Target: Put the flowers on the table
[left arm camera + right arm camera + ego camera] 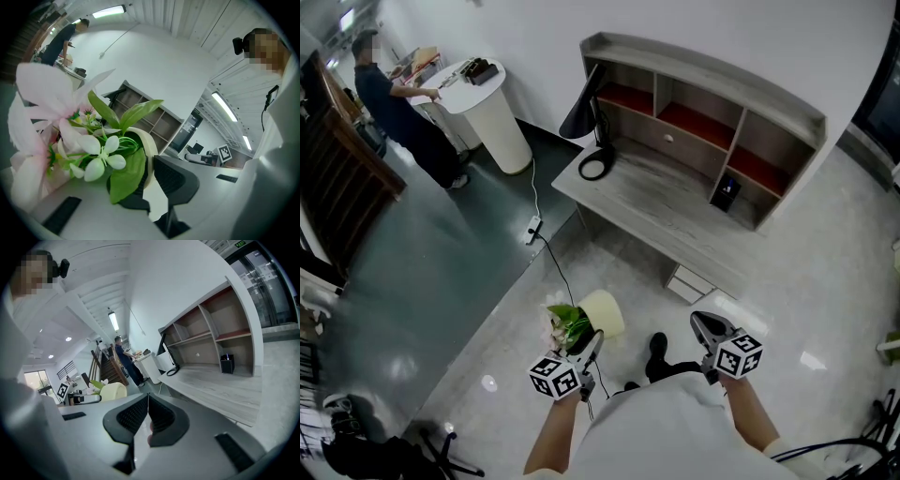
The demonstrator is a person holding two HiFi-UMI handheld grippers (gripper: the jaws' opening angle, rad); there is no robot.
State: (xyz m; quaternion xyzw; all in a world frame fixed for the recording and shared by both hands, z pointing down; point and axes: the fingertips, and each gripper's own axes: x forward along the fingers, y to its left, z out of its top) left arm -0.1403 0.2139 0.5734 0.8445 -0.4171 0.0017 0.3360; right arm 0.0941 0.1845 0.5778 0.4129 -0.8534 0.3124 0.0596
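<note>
A cream pot (605,313) of pink and white flowers (565,324) with green leaves hangs above the floor in front of the grey wooden desk (675,225). My left gripper (590,351) is shut on the pot's rim. In the left gripper view the rim (149,151) sits between the jaws of the left gripper (147,172), and the flowers (61,136) fill the left side. My right gripper (705,328) is level with it to the right, shut and holding nothing. In the right gripper view the right gripper (148,398) has its jaws touching, with the pot (112,391) at the left and the desk (220,386) ahead.
The desk carries a shelf hutch (712,98), a black lamp (586,111) with a ring base (594,166) and a small black device (727,191). A cable and power strip (534,227) lie on the floor. A person (398,108) stands at a white round counter (495,111) far left.
</note>
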